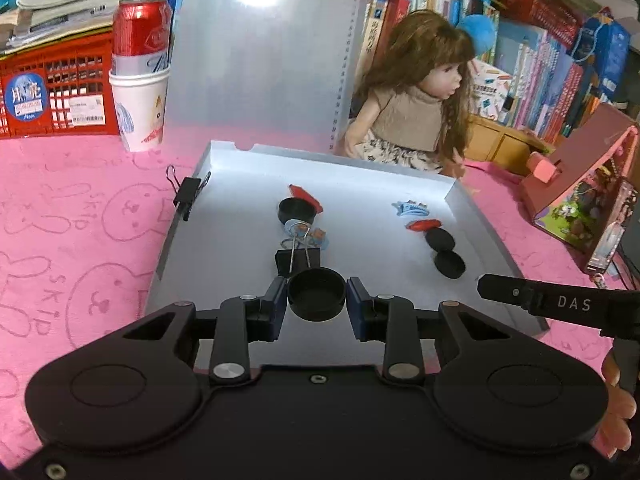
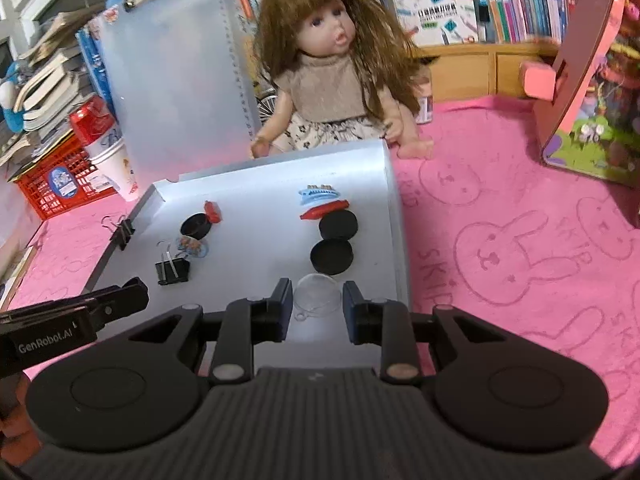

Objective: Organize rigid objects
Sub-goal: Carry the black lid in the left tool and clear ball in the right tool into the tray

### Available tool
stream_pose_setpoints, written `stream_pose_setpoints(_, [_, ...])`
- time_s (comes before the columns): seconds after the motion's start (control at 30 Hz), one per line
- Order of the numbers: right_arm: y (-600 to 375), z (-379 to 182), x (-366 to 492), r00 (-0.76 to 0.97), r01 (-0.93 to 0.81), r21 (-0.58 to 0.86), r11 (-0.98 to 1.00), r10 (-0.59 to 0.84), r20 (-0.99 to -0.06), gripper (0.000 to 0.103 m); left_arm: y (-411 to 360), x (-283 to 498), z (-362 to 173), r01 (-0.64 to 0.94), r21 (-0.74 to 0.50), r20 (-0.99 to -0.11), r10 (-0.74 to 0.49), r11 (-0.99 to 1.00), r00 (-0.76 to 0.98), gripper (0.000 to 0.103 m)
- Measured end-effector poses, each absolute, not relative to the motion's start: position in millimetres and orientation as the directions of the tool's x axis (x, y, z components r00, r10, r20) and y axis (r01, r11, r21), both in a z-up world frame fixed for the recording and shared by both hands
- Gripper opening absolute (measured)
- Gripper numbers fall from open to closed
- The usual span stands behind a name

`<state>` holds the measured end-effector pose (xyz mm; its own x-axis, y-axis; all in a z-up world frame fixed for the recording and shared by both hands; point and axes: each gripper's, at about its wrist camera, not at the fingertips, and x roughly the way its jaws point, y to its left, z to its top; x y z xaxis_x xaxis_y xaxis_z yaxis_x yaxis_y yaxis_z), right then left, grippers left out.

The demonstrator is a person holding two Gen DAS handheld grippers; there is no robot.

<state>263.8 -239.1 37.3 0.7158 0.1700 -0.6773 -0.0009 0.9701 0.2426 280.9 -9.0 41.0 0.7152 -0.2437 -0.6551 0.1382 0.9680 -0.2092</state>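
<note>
My left claw (image 1: 317,294) is clamped on a black cap (image 1: 316,295), open side up, held over the tray's (image 1: 224,160) near edge; my right claw (image 2: 316,300) is clamped on a clear dome lid (image 2: 318,293) near the tray's near right corner. To do this well, I judge each piece should go down flat beside its like, with the pads let go only once it rests on the tray floor, so nothing rolls. Just beyond the cap lies a black binder clip (image 1: 298,258) with its wire handles up, then a small round badge (image 1: 298,229), another cap (image 1: 296,210) and a red piece (image 1: 306,197): a crowded line I should steer around. Along the right edge sit two black caps (image 2: 333,240), a red clip (image 2: 325,208) and a blue hair clip (image 2: 316,193). A second binder clip (image 1: 188,194) grips the left rim. The doll (image 2: 332,64) sits at the far edge, clear of my path.
</note>
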Motion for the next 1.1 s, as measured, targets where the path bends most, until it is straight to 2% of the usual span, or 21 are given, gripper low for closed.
stream_pose_setpoints(1.1, [-226, 17, 288, 0.707, -0.001, 0.109, 0.994, 0.078, -0.703, 0.033, -24, 309, 15, 0.132, -0.100, -0.674, -0.164, 0.986, 0.720, 0.031])
